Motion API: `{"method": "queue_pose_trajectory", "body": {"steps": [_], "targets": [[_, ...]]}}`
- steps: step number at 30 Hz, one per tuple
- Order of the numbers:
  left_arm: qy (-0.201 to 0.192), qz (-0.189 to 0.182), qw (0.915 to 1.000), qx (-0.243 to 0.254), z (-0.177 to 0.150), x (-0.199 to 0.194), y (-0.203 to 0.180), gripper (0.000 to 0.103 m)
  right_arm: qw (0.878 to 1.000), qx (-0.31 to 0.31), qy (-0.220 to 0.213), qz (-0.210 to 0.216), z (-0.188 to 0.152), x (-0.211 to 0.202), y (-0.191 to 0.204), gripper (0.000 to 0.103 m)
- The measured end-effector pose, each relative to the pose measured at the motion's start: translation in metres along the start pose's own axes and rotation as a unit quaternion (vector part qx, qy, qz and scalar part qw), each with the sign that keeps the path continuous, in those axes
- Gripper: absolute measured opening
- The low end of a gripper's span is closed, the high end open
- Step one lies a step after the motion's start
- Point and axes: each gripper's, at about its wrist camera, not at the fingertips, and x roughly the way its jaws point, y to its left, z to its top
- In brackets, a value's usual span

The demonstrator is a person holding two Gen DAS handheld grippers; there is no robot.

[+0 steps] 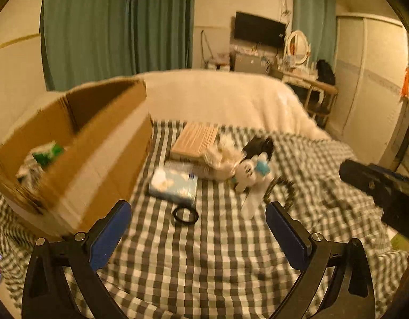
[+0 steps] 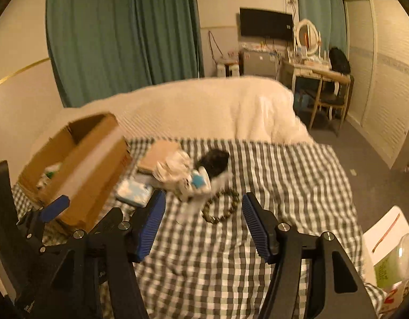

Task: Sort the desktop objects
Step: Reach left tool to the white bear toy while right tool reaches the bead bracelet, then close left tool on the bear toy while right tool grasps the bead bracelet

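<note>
A heap of small objects lies on the checked cloth (image 1: 217,252): a light blue tissue pack (image 1: 175,183), a flat tan box (image 1: 196,141), a white and blue plush toy (image 1: 249,170) and a black object (image 1: 260,146). A black ring (image 1: 186,215) lies on the cloth just ahead of my left gripper (image 1: 197,210), which is open wide and holds nothing. In the right wrist view, my right gripper (image 2: 203,202) is open, and a bead bracelet (image 2: 220,207) lies on the cloth ahead of its fingertips, untouched. The toy (image 2: 193,183) sits just beyond the bracelet.
An open cardboard box (image 1: 71,146) with green and white items inside stands at the left, close to my left gripper's left finger. A white-covered bed (image 2: 204,106) lies behind the cloth. A white bag and a bottle (image 2: 398,252) sit at the lower right.
</note>
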Motion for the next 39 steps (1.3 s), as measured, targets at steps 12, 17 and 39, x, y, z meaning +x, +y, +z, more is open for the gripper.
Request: {"method": "queue_pose_trajectory", "body": {"steps": [12,17,39], "targets": [[-0.002,0.035,0.9988,-0.034,-0.006,0.076,-0.009,0.103,0.999,-0.008,0.037,0.022,-0.012,0.150,-0.042,0.060],[0.041,0.019,0.9988,-0.017,0.005,0.107,-0.027,0.103,0.997,0.035,0.068,0.035,-0.018,0.172,-0.066,0.060],[0.049,-0.082,0.9948,-0.035,0.023,0.122,-0.066,0.103,0.998,0.043,0.044,0.002,-0.020,0.150,-0.102,0.011]]}}
